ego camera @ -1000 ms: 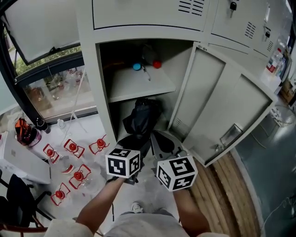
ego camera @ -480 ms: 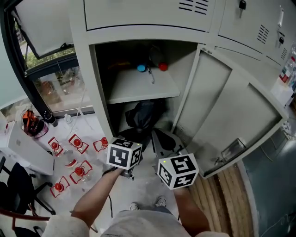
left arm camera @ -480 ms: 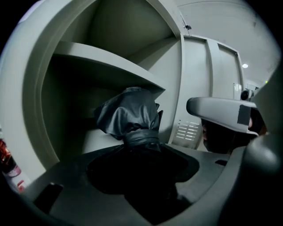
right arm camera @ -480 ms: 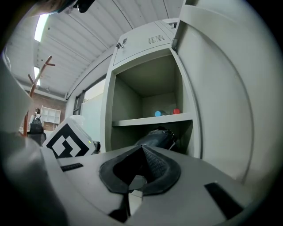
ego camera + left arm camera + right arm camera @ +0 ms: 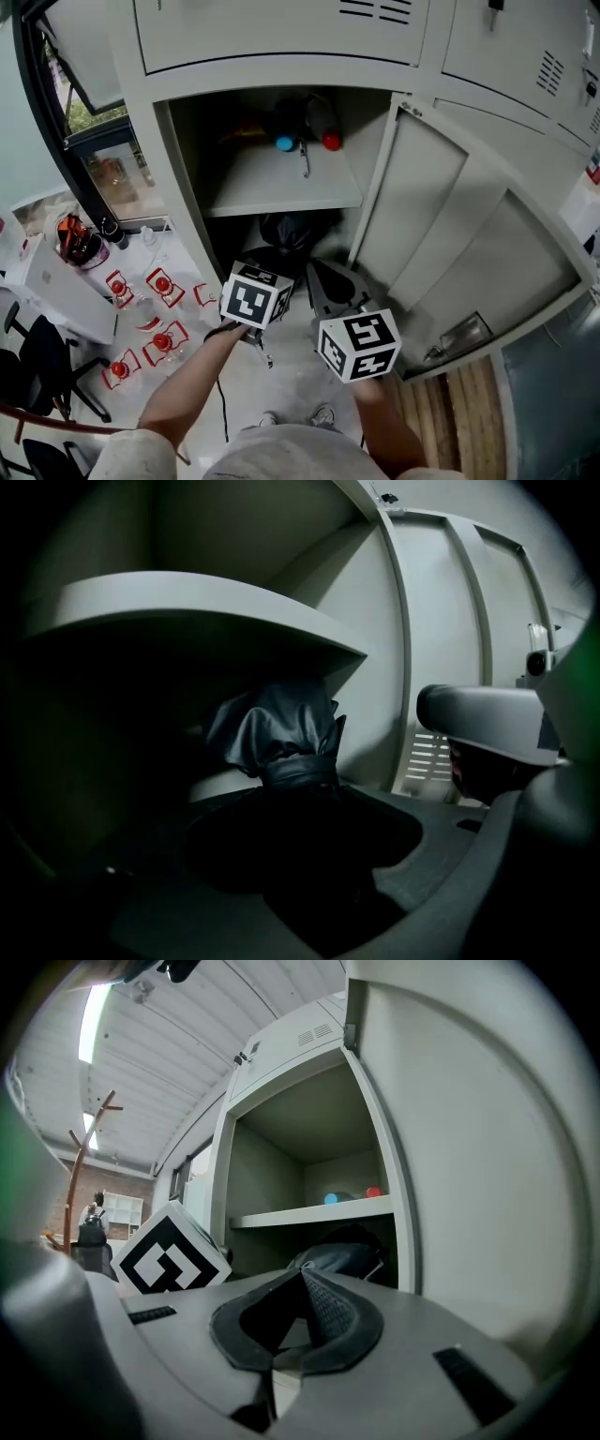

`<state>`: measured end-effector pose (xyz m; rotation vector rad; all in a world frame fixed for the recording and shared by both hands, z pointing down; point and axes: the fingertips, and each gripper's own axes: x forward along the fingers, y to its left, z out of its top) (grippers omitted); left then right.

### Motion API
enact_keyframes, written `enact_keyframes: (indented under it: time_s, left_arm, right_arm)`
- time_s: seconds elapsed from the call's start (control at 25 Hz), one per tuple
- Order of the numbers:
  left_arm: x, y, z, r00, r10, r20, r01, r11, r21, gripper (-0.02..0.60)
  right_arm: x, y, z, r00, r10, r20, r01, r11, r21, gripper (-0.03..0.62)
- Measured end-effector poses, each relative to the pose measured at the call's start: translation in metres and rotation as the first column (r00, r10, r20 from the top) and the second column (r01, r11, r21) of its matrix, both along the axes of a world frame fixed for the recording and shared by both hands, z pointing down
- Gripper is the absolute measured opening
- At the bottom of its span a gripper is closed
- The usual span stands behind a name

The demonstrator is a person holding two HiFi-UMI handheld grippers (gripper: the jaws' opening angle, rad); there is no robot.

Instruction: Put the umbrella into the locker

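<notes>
The black folded umbrella [image 5: 291, 230] pokes into the lower compartment of the open grey locker [image 5: 178, 169], just under its shelf [image 5: 281, 192]. My left gripper [image 5: 269, 267] is shut on the umbrella's near part. In the left gripper view the bunched fabric and strap of the umbrella [image 5: 277, 731] stick out past my left gripper [image 5: 300, 803]. My right gripper [image 5: 330, 281] hovers just to the right of it, jaws together and holding nothing. In the right gripper view my right gripper [image 5: 305, 1283] points level at the opening, with the umbrella [image 5: 342, 1255] beyond.
The locker door [image 5: 450, 234] stands swung open to the right. On the shelf lie a blue-capped thing [image 5: 285, 143] and a red-capped one [image 5: 331, 142]. Several red-and-white items [image 5: 155, 323] are spread on the floor at left, near a dark chair [image 5: 37, 366].
Both grippers have moved toward the locker opening. The umbrella's front end has slid farther in under the shelf. The left gripper has rolled somewhat.
</notes>
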<state>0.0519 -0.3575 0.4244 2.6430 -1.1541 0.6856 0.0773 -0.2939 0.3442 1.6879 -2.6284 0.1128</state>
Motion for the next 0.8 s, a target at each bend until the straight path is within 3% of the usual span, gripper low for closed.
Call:
enact_keyframes:
  time_s: [0.36,0.8]
  left_arm:
    - [0.003,-0.031,-0.005,0.990,-0.010,0.143,-0.003,0.996,0.089,0.255]
    - [0.016,-0.057,-0.005,0.972,0.040,0.232,-0.074,0.987,0.143,0.255]
  right_arm:
    - [0.005,-0.011,0.004,1.000,-0.025,0.011,0.025,1.000,-0.008,0.003]
    - [0.009,-0.020,0.010,0.999,-0.040,0.018,0.040,0.999,-0.021,0.003]
